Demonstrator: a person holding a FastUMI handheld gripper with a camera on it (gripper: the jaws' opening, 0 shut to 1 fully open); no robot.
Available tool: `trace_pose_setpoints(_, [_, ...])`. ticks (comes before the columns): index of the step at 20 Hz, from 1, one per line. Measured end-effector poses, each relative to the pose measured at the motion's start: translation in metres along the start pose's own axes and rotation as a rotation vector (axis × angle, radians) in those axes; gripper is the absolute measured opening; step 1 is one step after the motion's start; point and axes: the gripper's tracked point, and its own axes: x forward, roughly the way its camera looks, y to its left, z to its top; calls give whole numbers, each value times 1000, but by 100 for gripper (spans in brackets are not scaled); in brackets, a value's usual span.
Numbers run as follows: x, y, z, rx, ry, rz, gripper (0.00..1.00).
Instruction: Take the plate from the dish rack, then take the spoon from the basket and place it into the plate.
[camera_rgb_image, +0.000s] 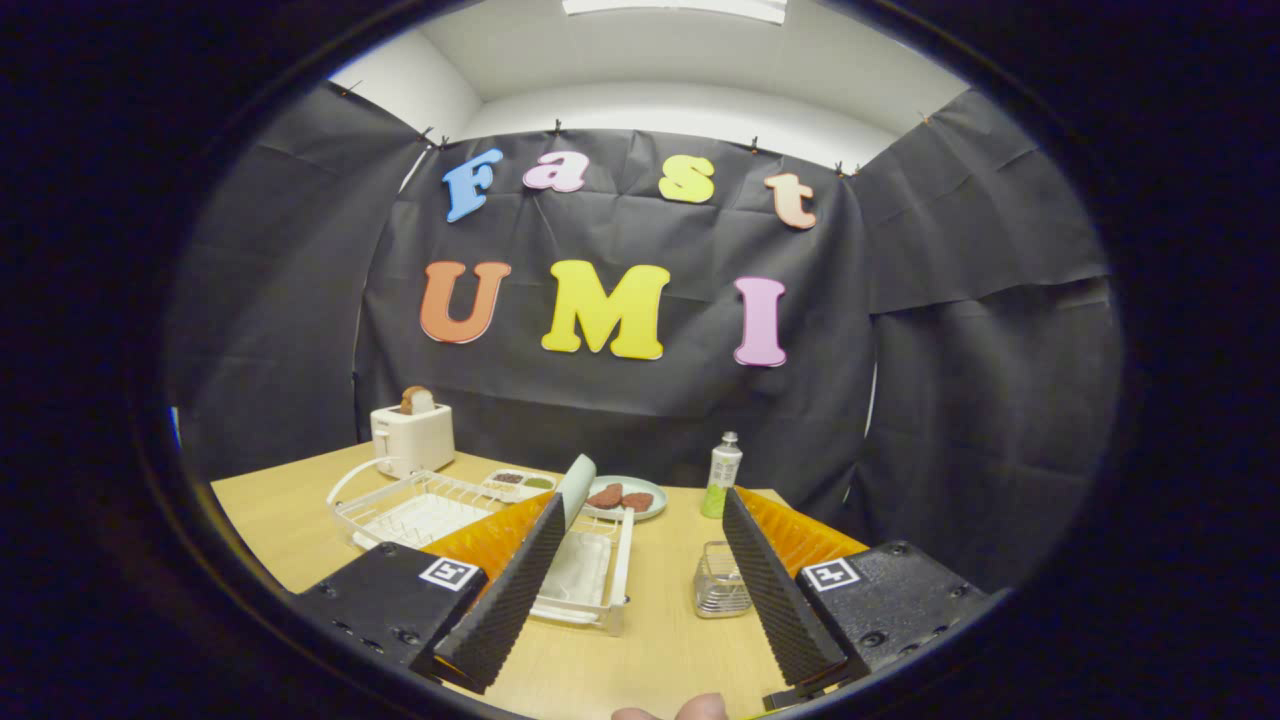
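Pale green plate (578, 487) stands on edge in the white wire dish rack (600, 575), upper rim poking up just past the tip of the left finger. Rack sits on the wooden table (650, 650), partly hidden behind that finger; a white tray shows under its wires.

Gripper (640, 505) hovers low over the table, fingers spread wide, nothing between them, not touching the plate. Small clear mesh basket (722, 582) stands just inside the right finger, near its base; whether a spoon is in it cannot be told.

Beyond the rack, a second plate (625, 497) lies flat with two reddish-brown pieces on it. A green-and-white bottle (722, 475) stands upright to its right, ahead of the right fingertip. To the left, a white wire basket (420, 508) with a looped handle, a small divided dish (520, 483) just behind it, and a white toaster (412, 436) with a slice of bread up top, near the far table edge.

Fingertips of a person's hand (672, 710) show at the near edge, between the fingers' bases.
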Motion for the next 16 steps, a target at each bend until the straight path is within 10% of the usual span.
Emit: trace_pose_setpoints(16, [168, 63, -23, 55, 570, 116, 100])
